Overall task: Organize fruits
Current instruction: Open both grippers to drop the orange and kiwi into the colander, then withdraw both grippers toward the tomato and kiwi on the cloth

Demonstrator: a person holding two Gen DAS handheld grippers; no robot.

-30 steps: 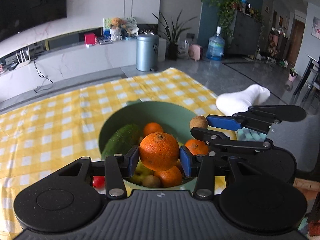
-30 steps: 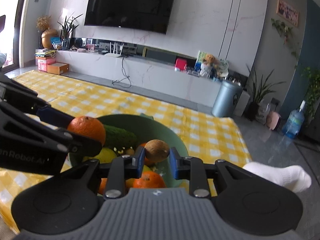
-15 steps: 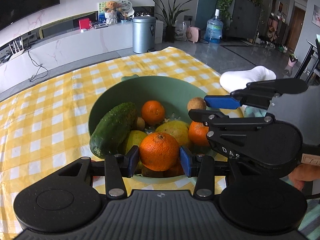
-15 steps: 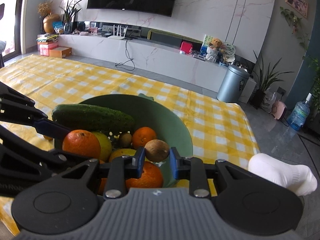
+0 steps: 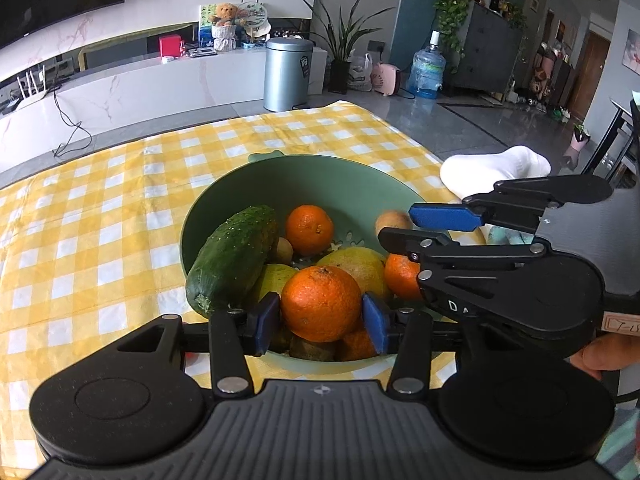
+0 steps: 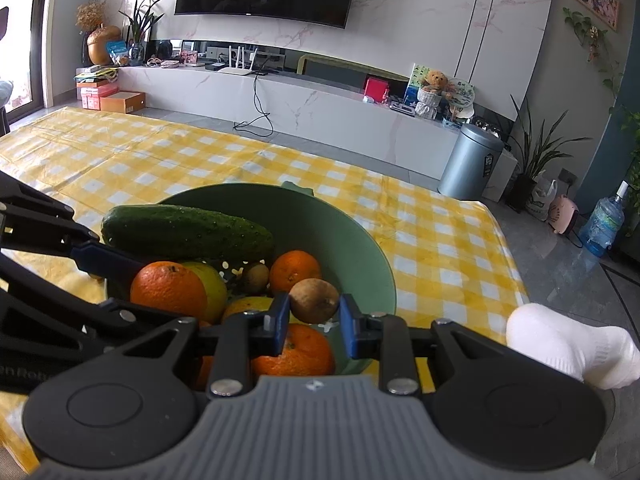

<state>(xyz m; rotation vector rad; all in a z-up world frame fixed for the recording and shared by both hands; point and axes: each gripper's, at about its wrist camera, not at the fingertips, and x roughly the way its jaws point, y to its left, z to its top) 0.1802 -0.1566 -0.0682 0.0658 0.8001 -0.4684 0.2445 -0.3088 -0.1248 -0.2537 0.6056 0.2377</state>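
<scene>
Your left tongs (image 5: 320, 317) were clamped on an orange (image 5: 321, 303), held level above the near rim of the green bowl (image 5: 320, 178), which sat toward the bench's right edge on the yellow checked cloth (image 5: 100, 208). Your right tongs (image 6: 313, 321) reached in beside them from the right, gripping a small brown fruit (image 6: 314, 300) over the bowl's heap, near the cucumber (image 6: 186, 233) lying against the left rim.
</scene>
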